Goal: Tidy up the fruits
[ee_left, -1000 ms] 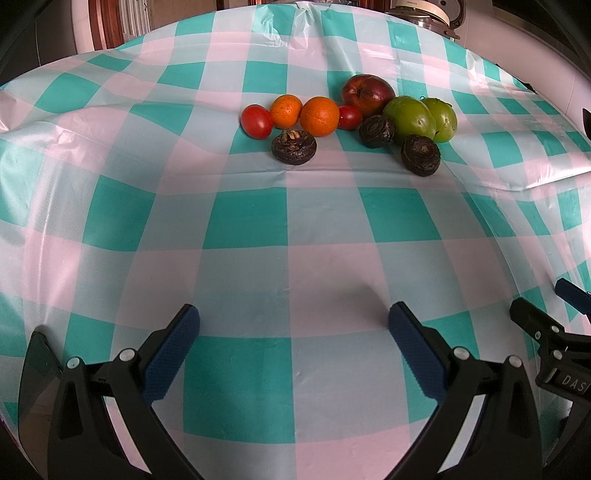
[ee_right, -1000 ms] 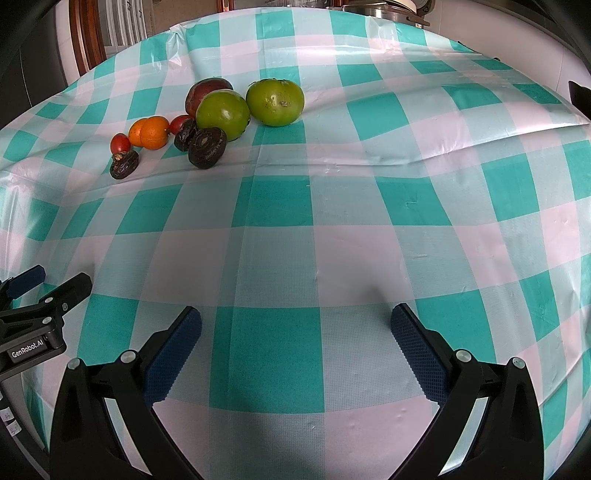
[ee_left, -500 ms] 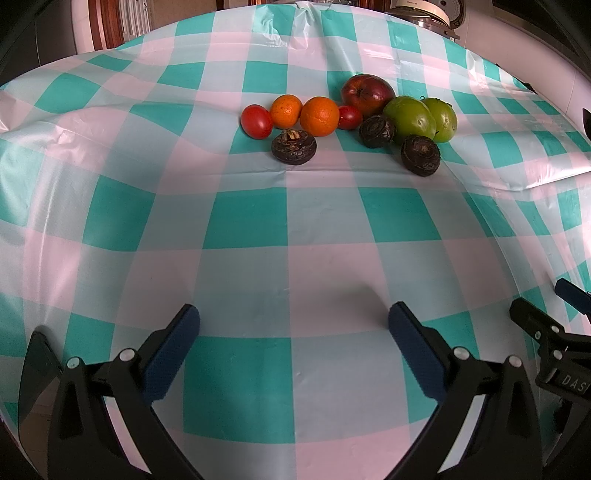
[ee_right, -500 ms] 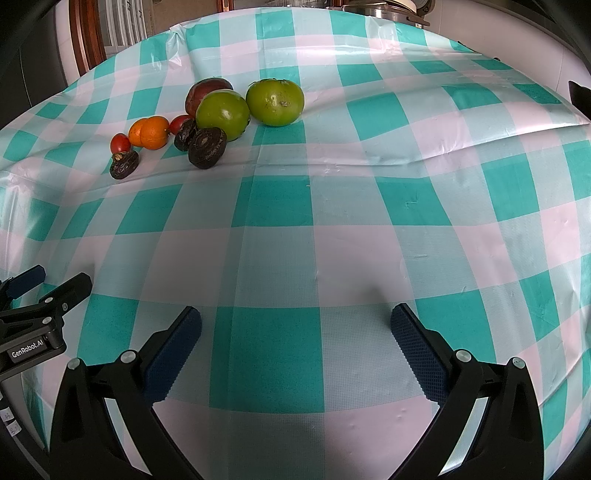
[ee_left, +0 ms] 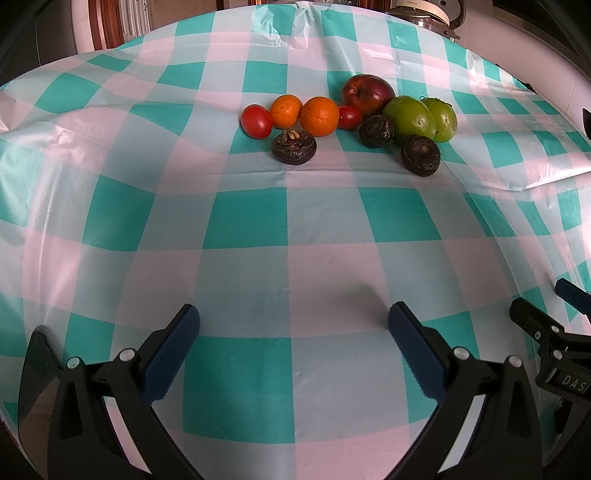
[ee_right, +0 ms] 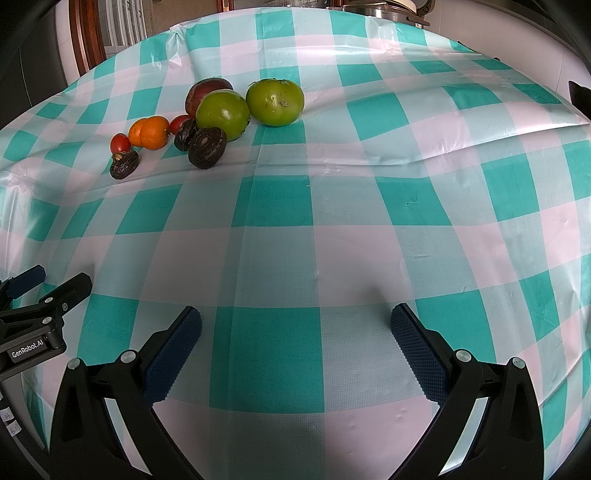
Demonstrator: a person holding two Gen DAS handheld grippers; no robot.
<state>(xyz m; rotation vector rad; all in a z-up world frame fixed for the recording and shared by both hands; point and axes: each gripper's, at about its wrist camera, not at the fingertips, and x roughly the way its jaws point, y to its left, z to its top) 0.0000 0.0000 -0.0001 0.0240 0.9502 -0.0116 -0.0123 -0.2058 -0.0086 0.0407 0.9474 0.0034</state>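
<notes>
Fruits lie in a cluster at the far side of the checked tablecloth (ee_left: 288, 229). In the left wrist view I see a red apple (ee_left: 366, 90), two green fruits (ee_left: 410, 115) (ee_left: 441, 117), two oranges (ee_left: 320, 116) (ee_left: 285, 109), two red tomatoes (ee_left: 256, 121) (ee_left: 349, 117) and three dark wrinkled fruits (ee_left: 294, 147) (ee_left: 376, 130) (ee_left: 421, 155). The right wrist view shows the same cluster at upper left, with the green fruits (ee_right: 222, 115) (ee_right: 275, 102) nearest. My left gripper (ee_left: 293, 325) is open and empty, well short of the fruits. My right gripper (ee_right: 295, 326) is open and empty too.
The right gripper's side shows at the right edge of the left wrist view (ee_left: 554, 332); the left gripper shows at the left edge of the right wrist view (ee_right: 33, 317). A metal pot (ee_right: 384, 9) stands beyond the table's far edge. The cloth has wrinkles near the fruits.
</notes>
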